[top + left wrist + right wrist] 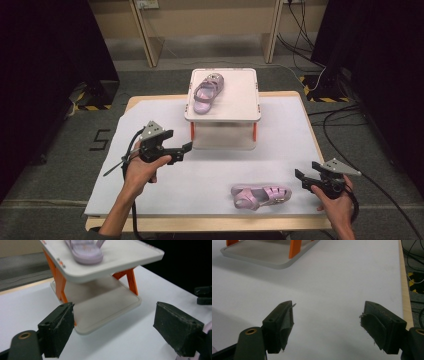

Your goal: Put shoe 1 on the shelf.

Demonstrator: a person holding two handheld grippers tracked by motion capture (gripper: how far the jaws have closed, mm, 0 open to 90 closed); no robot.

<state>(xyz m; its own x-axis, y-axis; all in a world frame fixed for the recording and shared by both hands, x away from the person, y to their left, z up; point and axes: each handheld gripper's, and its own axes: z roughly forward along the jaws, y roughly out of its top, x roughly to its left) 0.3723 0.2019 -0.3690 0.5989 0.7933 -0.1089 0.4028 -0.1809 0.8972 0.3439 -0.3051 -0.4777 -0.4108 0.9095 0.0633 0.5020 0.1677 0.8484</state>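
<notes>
A: Lilac plastic is seen twice: one sandal (208,93) lies on the top tray of the two-tier shelf (240,107) at about 12 o'clock on the desk (280,145), and a second sandal (260,196) lies on its side near the front edge, at about 5 o'clock.

B: How are the grippers placed?

A: The left gripper (187,148) is held at about 9 o'clock, pointing toward the shelf, its fingers (56,330) spread wide with nothing between them. The right gripper (299,176) is held at about 4 o'clock, just beside the toe of the near sandal; its fingers (278,326) are likewise wide and empty.

B: What open room is left?

A: A broad stretch of bare white sheet is left between the shelf and the near sandal, and more on either side of the shelf. The near sandal lies close to the front edge of the desk. The right edge is seen as a wooden strip (405,305) in the right gripper view, with cables (414,255) on the floor beyond it.

B: What is hidden or hard to make out?

A: The lower tray (105,312) is shaded by the top one, and its back part is covered. In the left gripper view the upper sandal is cut off by the top of the frame, and only a sliver of lilac is caught at the lower right corner. Dark curtains close off both sides of the room.
</notes>
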